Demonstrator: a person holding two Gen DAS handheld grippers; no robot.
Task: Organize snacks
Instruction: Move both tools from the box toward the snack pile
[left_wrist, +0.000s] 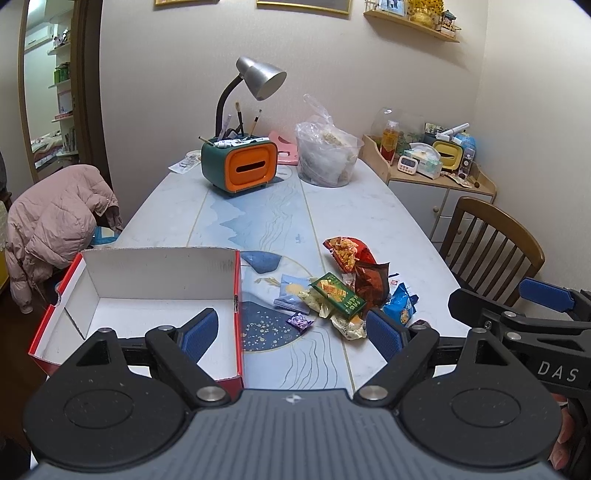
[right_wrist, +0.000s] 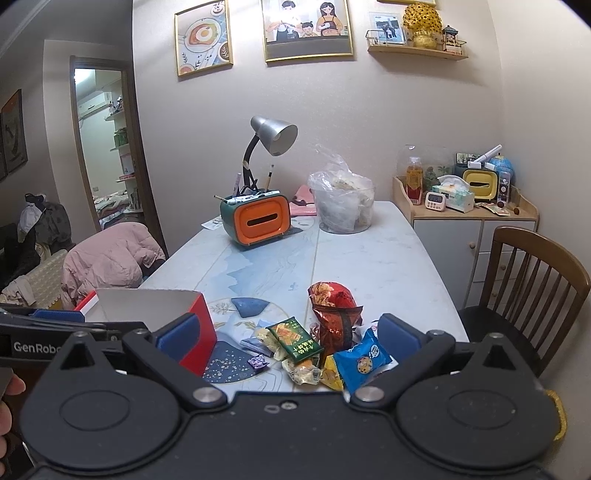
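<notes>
Both grippers — left gripper (left_wrist: 291, 328) and right gripper (right_wrist: 288, 332) — hover with jaws apart, holding nothing. The snacks (left_wrist: 341, 291) lie heaped on the table (left_wrist: 388, 221) just beside the empty box (left_wrist: 159, 291) — likely their destination.

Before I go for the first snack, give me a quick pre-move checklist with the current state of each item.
1. Red box open and nothing inside: ok, white interior bare.
2. Left gripper jaws open and holding nothing: ok.
3. Right gripper jaws open and holding nothing: ok.
4. Snacks within view: ok, the pile lies beside the box, green packet on top, blue cookie packet nearest the right gripper.
5. Path from pile to box unobstructed: ok, only bare table between them.
6. Small purple candy separate from the pile: ok, it lies apart, near the box.
</notes>
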